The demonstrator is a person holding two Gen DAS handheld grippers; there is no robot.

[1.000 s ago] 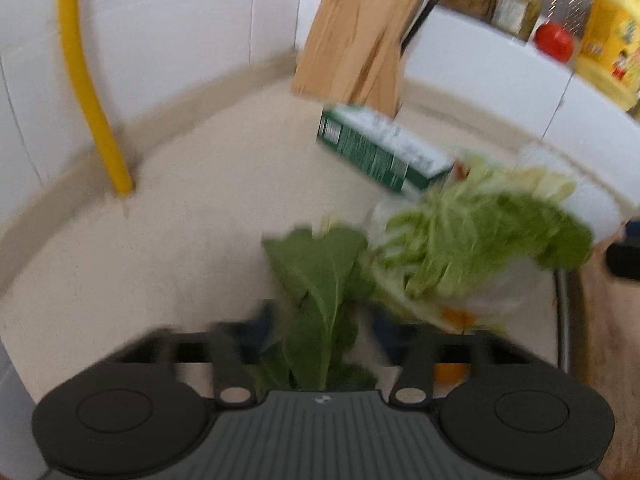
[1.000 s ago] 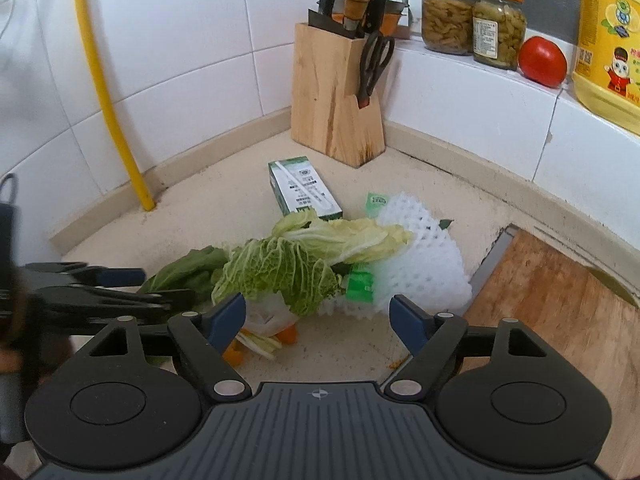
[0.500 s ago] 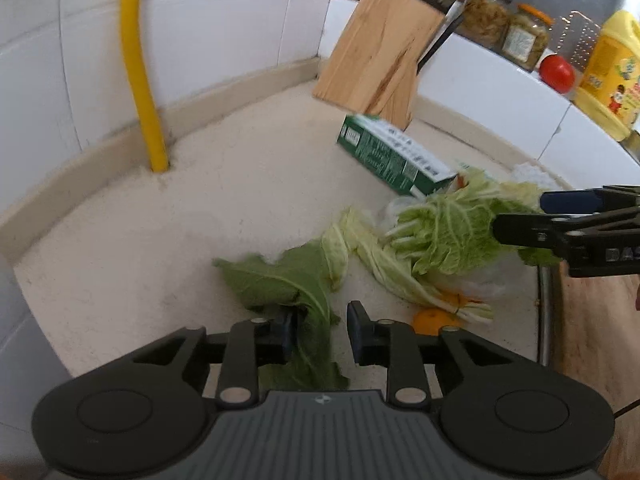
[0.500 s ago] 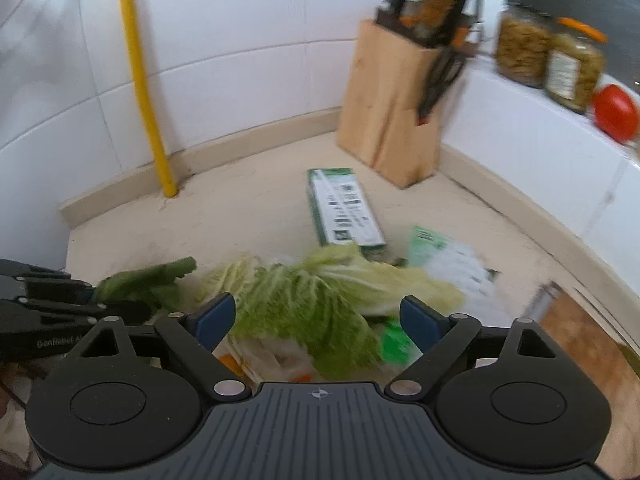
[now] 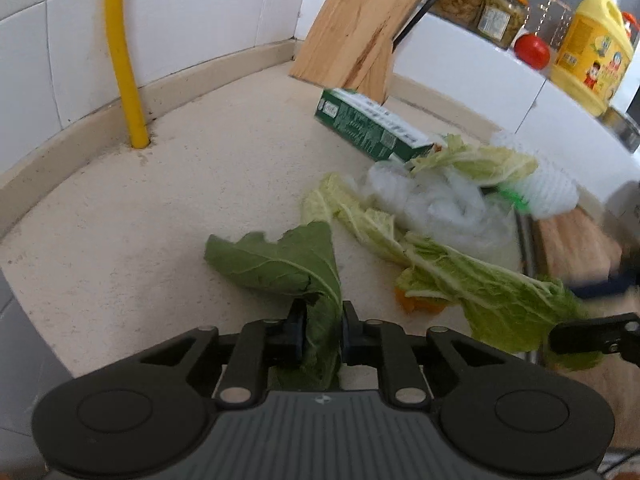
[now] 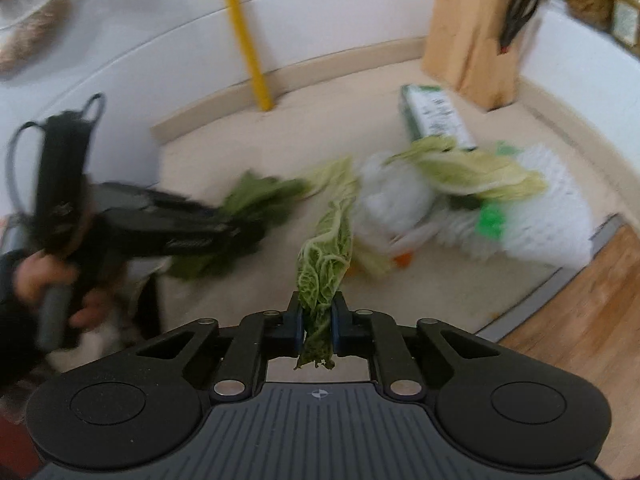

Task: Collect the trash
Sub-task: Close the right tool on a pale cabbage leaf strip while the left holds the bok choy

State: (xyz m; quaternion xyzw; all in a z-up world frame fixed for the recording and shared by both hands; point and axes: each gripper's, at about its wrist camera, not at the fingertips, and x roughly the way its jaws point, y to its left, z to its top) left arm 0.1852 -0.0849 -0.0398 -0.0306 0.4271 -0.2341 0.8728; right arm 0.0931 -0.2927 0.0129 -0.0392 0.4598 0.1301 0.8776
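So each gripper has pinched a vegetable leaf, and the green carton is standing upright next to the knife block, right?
Not quite. The green carton lies flat on its side on the counter by the knife block, as the left wrist view shows. The rest holds: the left gripper pinches a dark green leaf, the right gripper a cabbage leaf.

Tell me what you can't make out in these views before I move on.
- Left wrist: orange scrap, mostly hidden under the pale cabbage leaf.
- Left wrist: knife block top, cut off by the edge.
- Right wrist: left gripper and its dark leaf, motion-blurred.
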